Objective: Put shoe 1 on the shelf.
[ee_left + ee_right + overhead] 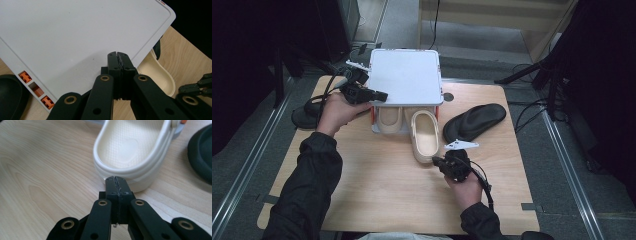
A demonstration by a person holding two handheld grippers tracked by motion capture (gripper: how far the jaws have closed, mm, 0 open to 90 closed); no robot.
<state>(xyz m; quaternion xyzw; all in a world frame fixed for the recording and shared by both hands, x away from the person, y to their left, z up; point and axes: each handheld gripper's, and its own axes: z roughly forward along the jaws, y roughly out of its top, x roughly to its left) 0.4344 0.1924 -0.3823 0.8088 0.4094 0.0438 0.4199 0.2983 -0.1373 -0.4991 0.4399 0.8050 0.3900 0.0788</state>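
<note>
My right gripper (pixel 116 178) jaws closed, empty, at cream foam clog (pixel 130 152) heel; left gripper (pixel 117 54) jaws closed over white plastic shoe rack (pixel 75 37) top.

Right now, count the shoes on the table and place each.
4: two cream clogs, one under the white rack, one sticking out; black slipper right of it; black slipper far left. More may hide underneath.

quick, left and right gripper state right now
Left gripper: closed, holding nothing, its tips over the white shoe rack top.
Right gripper: closed, holding nothing, its tips at the heel of the cream clog.
</note>
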